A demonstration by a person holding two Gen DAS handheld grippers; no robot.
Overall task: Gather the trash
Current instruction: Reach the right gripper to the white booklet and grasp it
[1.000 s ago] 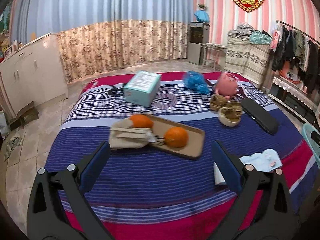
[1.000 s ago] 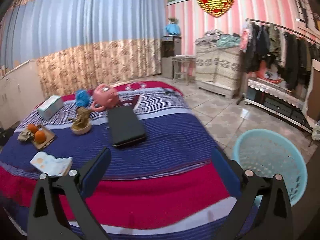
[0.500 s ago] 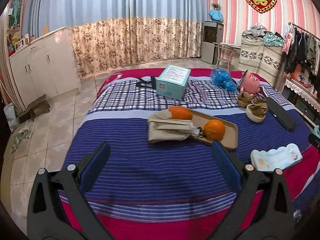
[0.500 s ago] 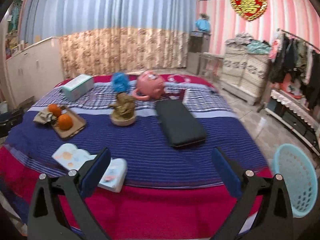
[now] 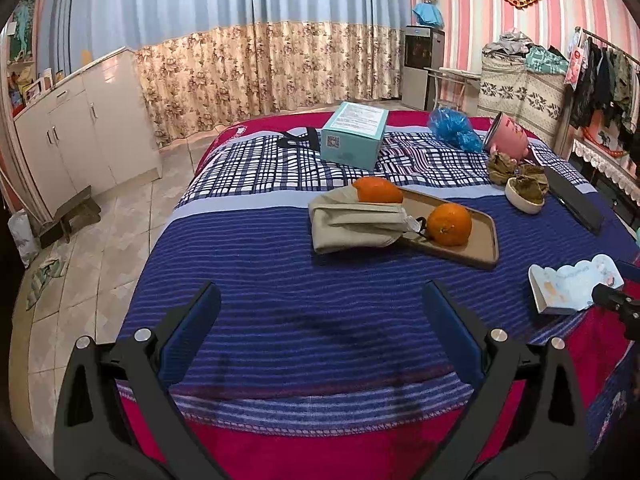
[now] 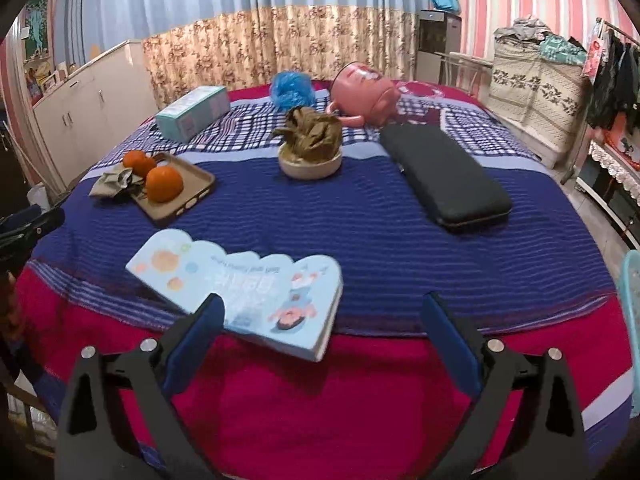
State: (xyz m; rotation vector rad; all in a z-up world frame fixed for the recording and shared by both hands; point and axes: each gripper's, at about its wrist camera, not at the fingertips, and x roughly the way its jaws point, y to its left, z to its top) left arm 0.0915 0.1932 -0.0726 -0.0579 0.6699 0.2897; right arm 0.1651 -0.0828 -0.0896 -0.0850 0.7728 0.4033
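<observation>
Both the left tool point(image 5: 320, 316) and right tool point(image 6: 320, 320) gape, holding nothing. Crumpled brown scraps point(image 6: 312, 132), possibly paper, fill a bowl point(image 6: 310, 166) on the bed point(image 6: 360, 220), well beyond the right tool.

Crumpled brown trash point(image 6: 313, 133) is heaped in a small cream bowl point(image 6: 310, 167) mid-bed, some spilled beside it point(image 5: 500, 164).

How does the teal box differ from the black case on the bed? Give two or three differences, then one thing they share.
The teal box is light, tall and blocky with printed labels; the black case is dark, flat, long and plain. The box sits near the bed's far left corner, on the checked part; the case lies on the right, mostly on the striped part. Both are closed and rest untouched on the bed.
</observation>
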